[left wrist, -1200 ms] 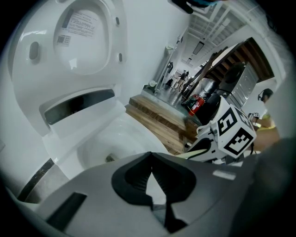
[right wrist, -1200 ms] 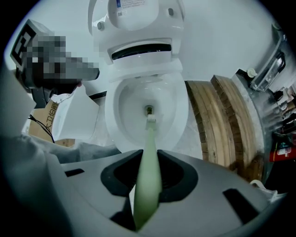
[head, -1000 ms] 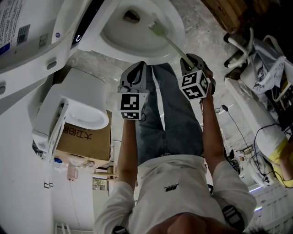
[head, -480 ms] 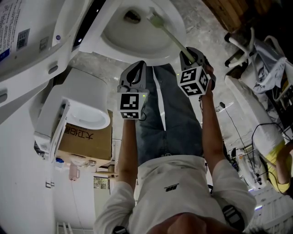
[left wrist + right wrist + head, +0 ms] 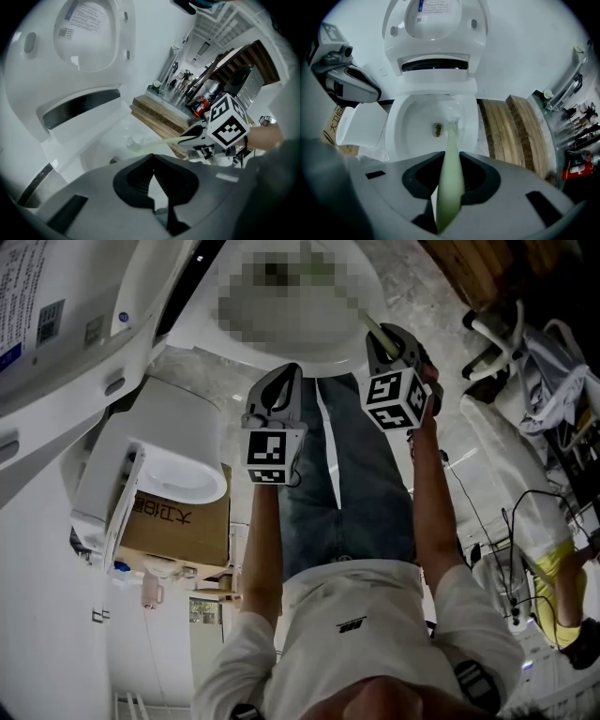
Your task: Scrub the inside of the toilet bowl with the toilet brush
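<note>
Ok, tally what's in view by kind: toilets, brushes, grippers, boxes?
Toilets: 2, the main toilet and the side toilet
Toilet brush: 1
Grippers: 2, left gripper and right gripper
Cardboard box: 1
Total: 6

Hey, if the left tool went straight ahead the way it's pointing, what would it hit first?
Probably the toilet bowl, close to the toilet brush head; depth is unclear.

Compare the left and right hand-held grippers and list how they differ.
The right hand-held gripper is shut on the pale green toilet brush handle; the left hand-held gripper is shut on nothing. The right one points straight into the toilet bowl; the left one looks across it, towards the right one. Both carry a marker cube.
</note>
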Demonstrator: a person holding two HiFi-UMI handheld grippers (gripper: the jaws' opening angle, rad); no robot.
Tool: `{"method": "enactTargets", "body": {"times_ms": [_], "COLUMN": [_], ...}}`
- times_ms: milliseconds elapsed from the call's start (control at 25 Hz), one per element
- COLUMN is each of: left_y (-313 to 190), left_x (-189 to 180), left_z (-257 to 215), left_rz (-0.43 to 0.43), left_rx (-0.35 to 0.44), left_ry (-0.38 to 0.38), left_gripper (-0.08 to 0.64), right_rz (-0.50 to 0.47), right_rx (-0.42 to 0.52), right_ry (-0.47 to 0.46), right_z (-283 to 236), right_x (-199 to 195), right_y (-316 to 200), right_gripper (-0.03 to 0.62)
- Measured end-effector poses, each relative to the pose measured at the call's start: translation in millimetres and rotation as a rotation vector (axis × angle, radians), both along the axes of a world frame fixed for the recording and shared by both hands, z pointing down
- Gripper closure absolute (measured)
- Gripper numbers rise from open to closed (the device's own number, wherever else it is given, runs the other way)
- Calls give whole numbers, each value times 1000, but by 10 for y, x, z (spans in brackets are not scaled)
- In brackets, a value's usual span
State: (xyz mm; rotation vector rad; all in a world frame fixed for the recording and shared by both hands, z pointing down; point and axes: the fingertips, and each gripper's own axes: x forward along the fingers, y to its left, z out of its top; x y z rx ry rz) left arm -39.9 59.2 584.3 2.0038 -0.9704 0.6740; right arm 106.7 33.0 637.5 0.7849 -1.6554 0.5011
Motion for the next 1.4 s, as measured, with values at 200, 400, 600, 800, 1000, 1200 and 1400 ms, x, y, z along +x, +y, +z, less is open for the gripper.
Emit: {"method": "enactTargets", "body": {"times_ms": [200, 400, 600, 800, 1000, 1200, 1400], "left_y": [-12, -20, -62, -101, -157, -186, -182], "left_x": [-45, -76, -138, -290, -461, -562, -579], "left_z": [27, 47, 67, 103, 138, 147, 155], "left_rz": [-7, -8, -20, -52, -79, -121, -116], "left_rx": [-7, -12, -12, -17, -7, -6, -8], "left_ry": [-1, -2, -8, -27, -52, -62, -65], "left_gripper": [551, 551, 551, 551, 551, 551, 551], "right_rz": [16, 83, 151, 280, 416, 539, 631], "right_rx": [19, 21, 10, -19, -56, -77, -116], "right_ry": [-17, -58, -101, -167, -243, -283, -333], "right_z": [22, 63, 120, 172, 229, 283, 322], "right_x": [-89, -226, -407, -551, -705, -832, -1042], "right_y": [-144, -244, -273, -250, -179, -120, -59], "right_gripper": [506, 506, 506, 506, 506, 506, 506]}}
